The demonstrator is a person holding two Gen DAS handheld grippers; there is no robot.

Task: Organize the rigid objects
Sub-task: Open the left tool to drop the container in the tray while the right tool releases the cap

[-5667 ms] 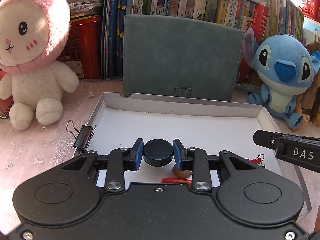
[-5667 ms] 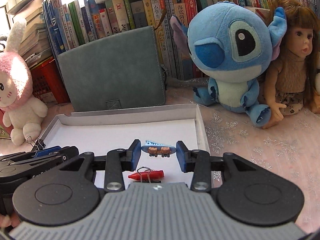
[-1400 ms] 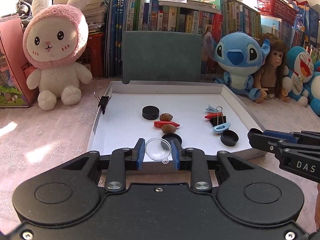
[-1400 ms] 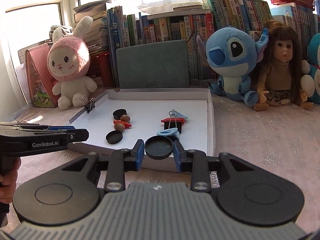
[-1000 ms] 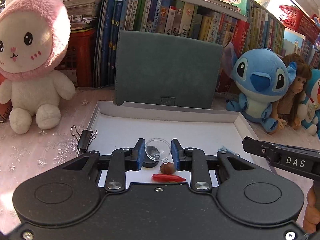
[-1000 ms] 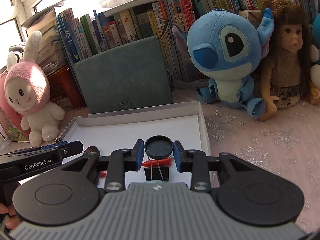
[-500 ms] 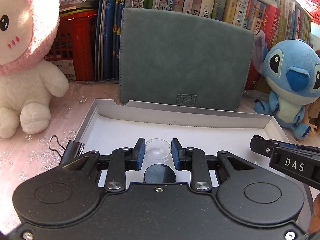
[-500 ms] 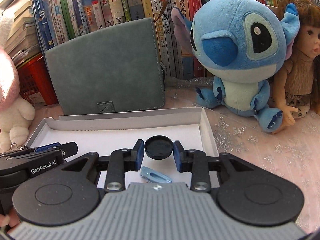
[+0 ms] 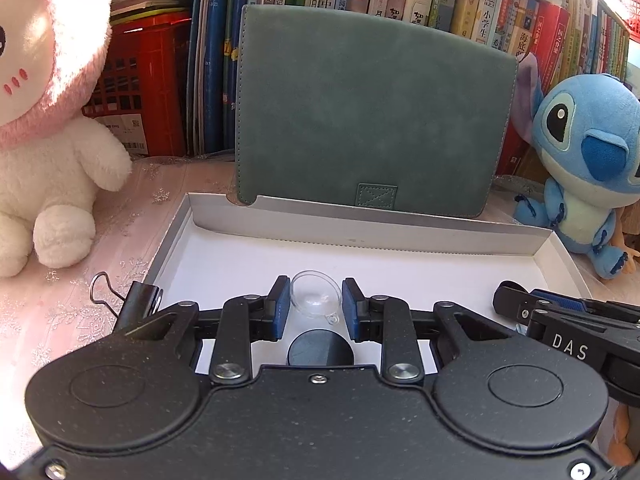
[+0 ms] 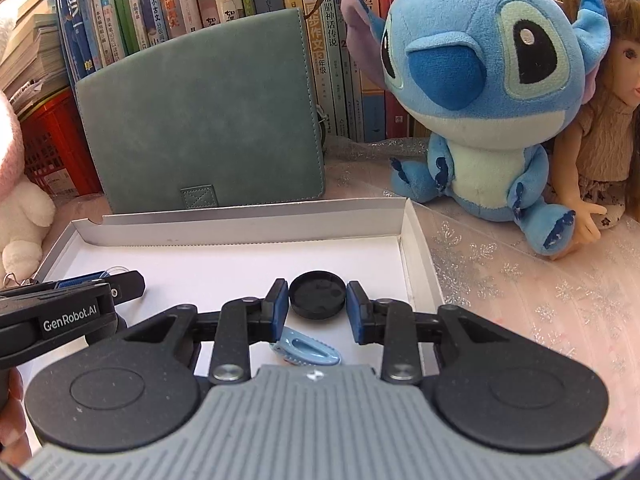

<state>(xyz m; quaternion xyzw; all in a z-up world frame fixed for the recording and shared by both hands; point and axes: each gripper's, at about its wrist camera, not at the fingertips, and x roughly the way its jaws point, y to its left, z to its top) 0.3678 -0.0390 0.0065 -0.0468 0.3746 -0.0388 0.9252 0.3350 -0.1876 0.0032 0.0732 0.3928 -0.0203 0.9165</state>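
Observation:
My left gripper is shut on a clear round plastic cap, held low over the white floor of the shallow cardboard tray. Just below it lies a black round disc on the tray floor. My right gripper is shut on a black round lid, low over the tray's right part. A light blue hair clip lies under the right gripper. The left gripper shows at the left of the right wrist view, the right gripper at the right of the left wrist view.
A black binder clip grips the tray's left wall. A green suede case stands behind the tray before a row of books. A pink-hooded bunny plush sits left, a blue plush and a doll right.
Both grippers moved forward and down into the tray with the clear cap and the black lid still held. Over the last half second they hardly moved.

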